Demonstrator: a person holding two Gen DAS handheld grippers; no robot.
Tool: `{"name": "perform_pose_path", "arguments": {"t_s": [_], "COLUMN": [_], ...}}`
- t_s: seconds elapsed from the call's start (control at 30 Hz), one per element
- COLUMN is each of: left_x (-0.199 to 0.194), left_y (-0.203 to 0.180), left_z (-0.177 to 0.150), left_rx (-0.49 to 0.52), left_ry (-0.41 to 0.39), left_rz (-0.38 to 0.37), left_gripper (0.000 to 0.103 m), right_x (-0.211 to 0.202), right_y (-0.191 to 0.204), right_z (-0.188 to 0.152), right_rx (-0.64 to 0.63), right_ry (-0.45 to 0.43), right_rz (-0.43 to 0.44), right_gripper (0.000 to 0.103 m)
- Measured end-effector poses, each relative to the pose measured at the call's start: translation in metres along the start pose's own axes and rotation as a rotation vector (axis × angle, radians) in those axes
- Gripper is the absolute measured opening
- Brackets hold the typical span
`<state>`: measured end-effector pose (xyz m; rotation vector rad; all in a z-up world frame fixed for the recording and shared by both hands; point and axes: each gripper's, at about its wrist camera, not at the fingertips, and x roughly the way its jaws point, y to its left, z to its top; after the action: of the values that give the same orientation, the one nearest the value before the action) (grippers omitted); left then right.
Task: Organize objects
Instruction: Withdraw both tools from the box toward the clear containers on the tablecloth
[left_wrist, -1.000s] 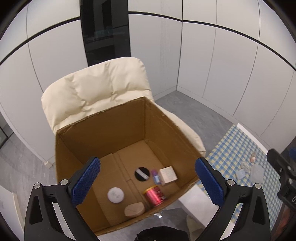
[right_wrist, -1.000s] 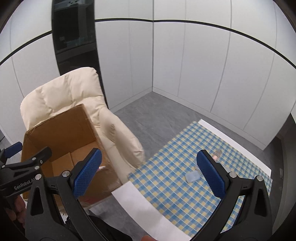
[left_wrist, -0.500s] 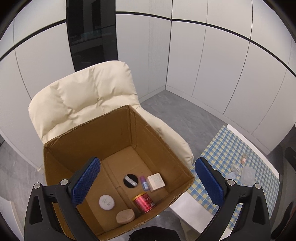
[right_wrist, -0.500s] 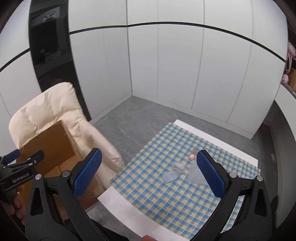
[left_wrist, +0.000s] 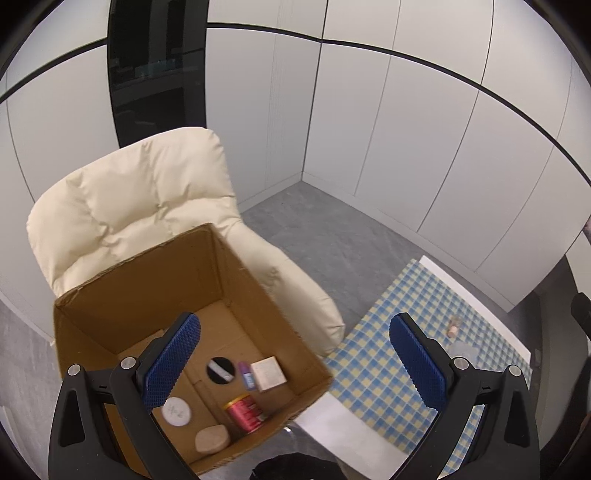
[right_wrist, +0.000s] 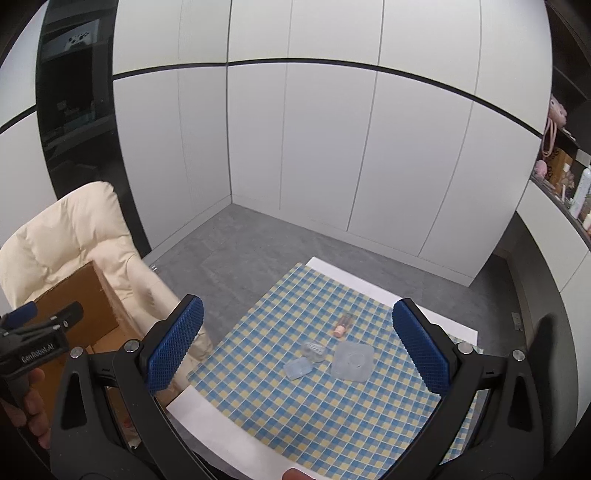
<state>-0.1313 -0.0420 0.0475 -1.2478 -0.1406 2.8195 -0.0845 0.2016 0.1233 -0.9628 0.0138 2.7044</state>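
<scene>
An open cardboard box (left_wrist: 236, 288) sits on a cream chair (left_wrist: 129, 206). Inside lie a red can (left_wrist: 245, 411), a white round disc (left_wrist: 176, 411), a beige oval piece (left_wrist: 210, 438), a small white box (left_wrist: 269, 373) and a purple tube (left_wrist: 248, 376). My left gripper (left_wrist: 295, 365) hangs open above the box's right edge, nothing between its fingers. My right gripper (right_wrist: 299, 350) is open, high over the checked cloth (right_wrist: 332, 398). On the cloth lie a clear square lid (right_wrist: 351, 360), a pale blue block (right_wrist: 297, 368), a clear small container (right_wrist: 314, 349) and a pink-capped small bottle (right_wrist: 342, 325).
The cloth covers a white table (right_wrist: 221, 428) right of the chair. Grey floor (right_wrist: 258, 243) and white wall panels lie beyond. A shelf (right_wrist: 565, 192) with bottles and pink items runs along the right wall. A hand (right_wrist: 31, 410) holds the left gripper at the lower left.
Both cameras have swung to the right: the box and chair slid left in both views, and the checked cloth with its items came further into view.
</scene>
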Motion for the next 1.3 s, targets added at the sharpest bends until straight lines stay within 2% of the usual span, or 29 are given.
{"name": "perform_pose_path", "arguments": {"t_s": [0.27, 0.57, 0.63, 0.83, 1.03, 1.3], "left_x": [0.0, 0.004, 0.007, 0.022, 0.031, 0.05], "left_y": [-0.006, 0.001, -0.002, 0.008, 0.006, -0.036], "left_z": [-0.001, 0.005, 0.005, 0.005, 0.005, 0.002], "left_rx": [0.009, -0.012, 0.01, -0.011, -0.015, 0.015], "left_ry": [0.009, 0.003, -0.005, 0.019, 0.03, 0.067], "left_rz": [-0.021, -0.023, -0.013, -0.007, 0.0, -0.034], "left_gripper": [0.102, 0.102, 0.102, 0.102, 0.102, 0.102], "right_x": [0.004, 0.012, 0.016, 0.038, 0.06, 0.087], "right_y": [0.0, 0.022, 0.027, 0.028, 0.013, -0.038], "right_z": [0.006, 0.004, 0.005, 0.012, 0.017, 0.04], "right_rx": [0.038, 0.027, 0.012, 0.016, 0.012, 0.1], "right_ry": [-0.001, 0.013, 0.019, 0.048, 0.076, 0.102], "right_rz": [0.002, 0.031, 0.034, 0.055, 0.059, 0.042], "right_gripper": [0.103, 0.103, 0.103, 0.103, 0.103, 0.103]}}
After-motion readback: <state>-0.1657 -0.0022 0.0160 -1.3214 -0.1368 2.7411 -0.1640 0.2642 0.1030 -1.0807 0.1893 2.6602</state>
